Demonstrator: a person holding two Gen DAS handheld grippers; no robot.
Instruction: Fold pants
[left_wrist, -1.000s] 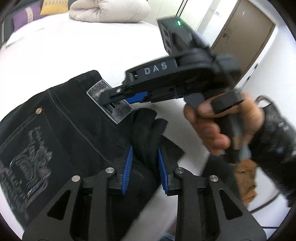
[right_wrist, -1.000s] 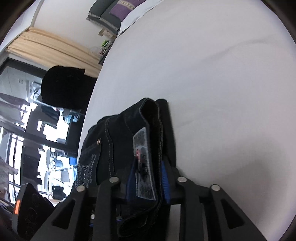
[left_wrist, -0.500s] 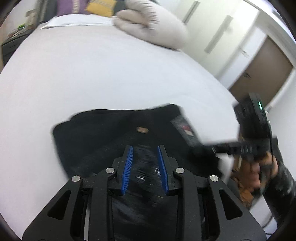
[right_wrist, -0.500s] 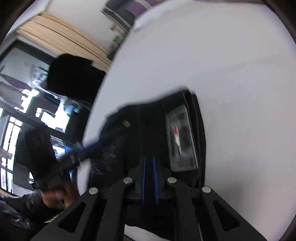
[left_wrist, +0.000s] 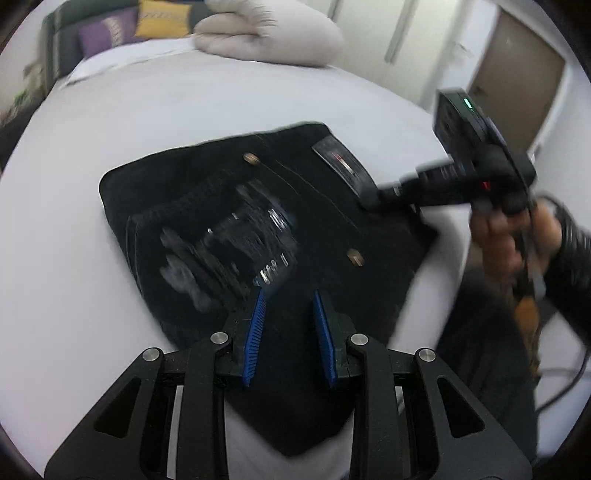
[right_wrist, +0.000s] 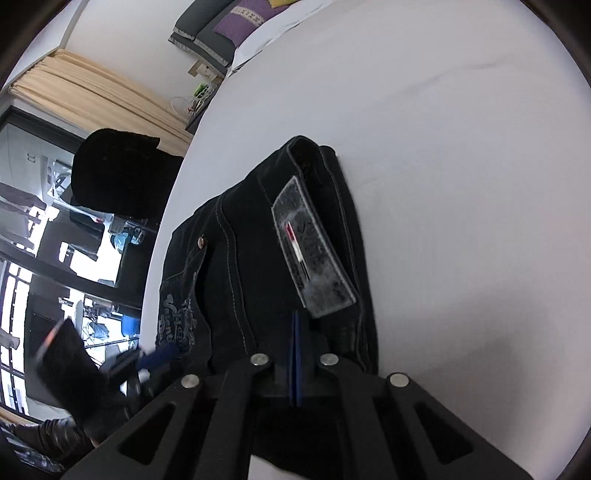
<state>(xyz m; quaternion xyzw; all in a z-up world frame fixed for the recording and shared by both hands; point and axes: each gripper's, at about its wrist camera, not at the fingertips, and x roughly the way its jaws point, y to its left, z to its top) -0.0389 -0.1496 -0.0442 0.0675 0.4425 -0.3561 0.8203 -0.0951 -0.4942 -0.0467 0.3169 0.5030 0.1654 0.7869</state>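
Two hand-held grippers work over a pair of black pants (left_wrist: 258, 221) that lies on a white bed (left_wrist: 110, 129), already doubled into a compact rectangle with the back pocket embroidery and the waistband patch (right_wrist: 314, 254) facing up. The fold looks close to finished, so the step in hand is most likely the last tidying, or the letting go, of the bundle.

The left hand-held gripper (left_wrist: 290, 332) sits at the near edge of the bundle with its blue pads (left_wrist: 255, 336) a modest way apart and dark cloth lying in the gap between them. Whether those pads actually pinch the cloth or merely straddle it cannot be told, since the picture is smeared and the fabric is uniformly black.

The right hand-held gripper (right_wrist: 295, 354) has its blue pads pressed flat together with no visible gap. It sits just beside the lower end of the patch, over the waistband edge, and no fold of cloth can be seen caught between the pads. In the left wrist view its tip (left_wrist: 373, 194) meets the pants near that same patch, with the person's hand (left_wrist: 517, 236) gripping the handle.

The next move probably calls for checking that the edges line up, then pressing or smoothing the top layer flat. If the left pads do hold cloth, they would need to spread before that hand lifts away, otherwise the top layer could drag and spoil the stack.
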